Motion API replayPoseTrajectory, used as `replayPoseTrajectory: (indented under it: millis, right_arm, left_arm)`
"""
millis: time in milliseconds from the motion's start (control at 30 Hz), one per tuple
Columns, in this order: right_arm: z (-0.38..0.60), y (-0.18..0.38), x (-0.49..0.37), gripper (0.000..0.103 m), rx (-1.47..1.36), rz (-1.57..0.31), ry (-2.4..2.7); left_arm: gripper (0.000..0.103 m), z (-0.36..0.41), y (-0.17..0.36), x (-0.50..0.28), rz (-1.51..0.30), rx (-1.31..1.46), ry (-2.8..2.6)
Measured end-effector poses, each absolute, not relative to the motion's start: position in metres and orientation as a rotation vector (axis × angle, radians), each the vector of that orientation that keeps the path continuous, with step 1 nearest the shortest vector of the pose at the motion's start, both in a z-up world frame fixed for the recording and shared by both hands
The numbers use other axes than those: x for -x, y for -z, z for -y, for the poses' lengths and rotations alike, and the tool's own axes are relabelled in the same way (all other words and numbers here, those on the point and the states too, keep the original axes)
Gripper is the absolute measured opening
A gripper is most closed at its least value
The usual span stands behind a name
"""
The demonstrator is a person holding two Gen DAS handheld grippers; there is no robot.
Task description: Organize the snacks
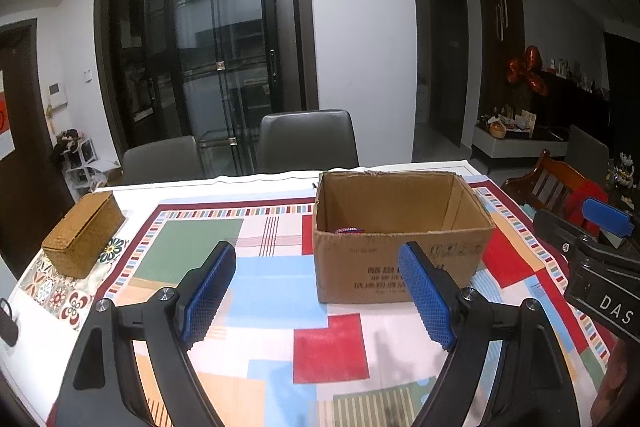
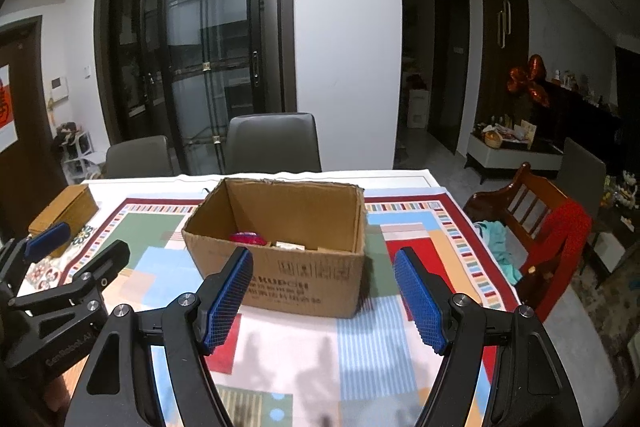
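Left wrist view: left gripper [image 1: 318, 301] fingers wide, nothing between; cardboard box [image 1: 400, 259] ahead on table [image 1: 260, 307], snack packets barely visible inside. Right wrist view: right gripper [image 2: 324, 301] fingers wide, empty, facing box w/ pink packet [image 2: 247, 238]. Risk: both reaching in together, fingers could collide or shove the light box.

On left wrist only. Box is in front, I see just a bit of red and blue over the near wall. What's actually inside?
Observer: The right wrist view looks deeper into the cardboard box: a pink round snack pack and a pale packet beside it.
Operator: Right gripper holding anything? I only see its side.
Observer: No. The right gripper is open, with only tablecloth between its pads.
Operator: Anything right of the table?
Observer: A wooden chair with a red garment over its back and a teal cloth on its seat.
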State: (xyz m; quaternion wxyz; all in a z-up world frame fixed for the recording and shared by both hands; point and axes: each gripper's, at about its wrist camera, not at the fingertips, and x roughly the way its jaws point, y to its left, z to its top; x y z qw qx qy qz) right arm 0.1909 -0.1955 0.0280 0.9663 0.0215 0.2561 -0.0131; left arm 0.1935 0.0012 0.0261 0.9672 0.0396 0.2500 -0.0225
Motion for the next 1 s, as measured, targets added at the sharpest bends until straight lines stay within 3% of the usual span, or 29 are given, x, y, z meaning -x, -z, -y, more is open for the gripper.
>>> replayPoseTrajectory:
  millis: [1000]
  right_arm:
    - [0.208,-0.012,-0.092,0.074,-0.055,-0.509,0.043]
  left_arm:
    - [0.084,0.006,-0.012,-0.098,-0.557,-0.046,0.032]
